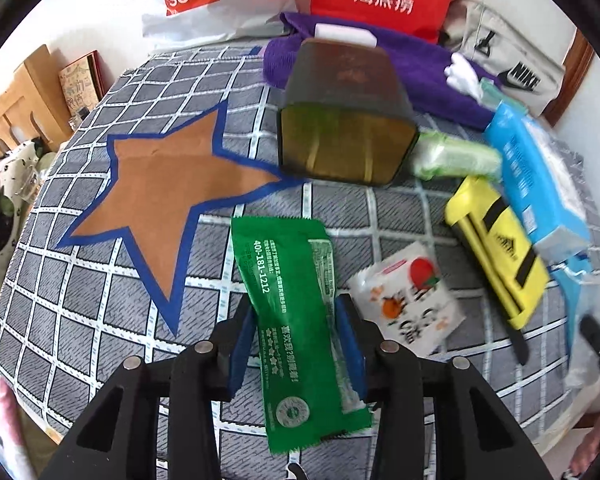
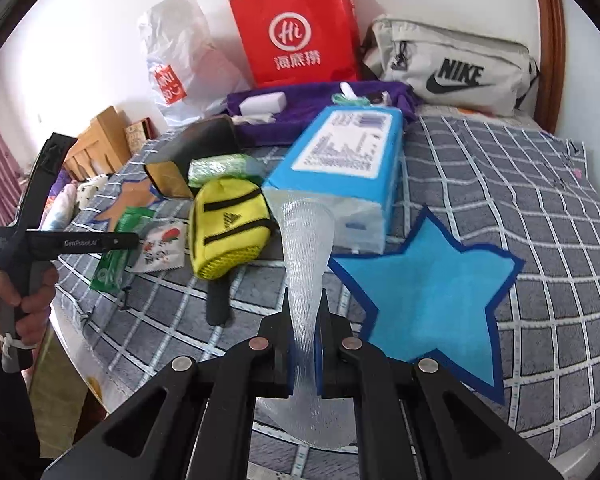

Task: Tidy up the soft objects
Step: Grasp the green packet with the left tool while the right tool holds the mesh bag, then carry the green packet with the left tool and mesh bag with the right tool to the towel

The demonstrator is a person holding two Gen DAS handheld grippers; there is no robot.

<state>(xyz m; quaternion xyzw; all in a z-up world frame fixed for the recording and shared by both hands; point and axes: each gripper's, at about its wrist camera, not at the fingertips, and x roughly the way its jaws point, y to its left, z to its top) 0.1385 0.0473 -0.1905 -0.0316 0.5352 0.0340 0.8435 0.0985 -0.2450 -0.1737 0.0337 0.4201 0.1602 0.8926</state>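
My left gripper [image 1: 296, 320] is shut on a green snack packet [image 1: 296, 312], which lies lengthwise between its blue pads over the grey checked blanket [image 1: 100, 320]. A brown star patch [image 1: 168, 196] lies to the left of it. My right gripper [image 2: 305, 320] is shut on the clear plastic flap [image 2: 306, 248] of a blue tissue pack [image 2: 340, 160], beside a light blue star patch [image 2: 432, 292]. A yellow pouch [image 2: 228, 228] and a white fruit packet [image 1: 408, 300] lie between the two grippers.
A dark rectangular bin [image 1: 340, 120] lies on its side, with a green tissue packet [image 1: 456, 156] next to it. A purple towel [image 2: 312, 100], a red paper bag [image 2: 300, 32], a white plastic bag [image 2: 176, 52] and a grey Nike bag [image 2: 456, 68] stand along the wall.
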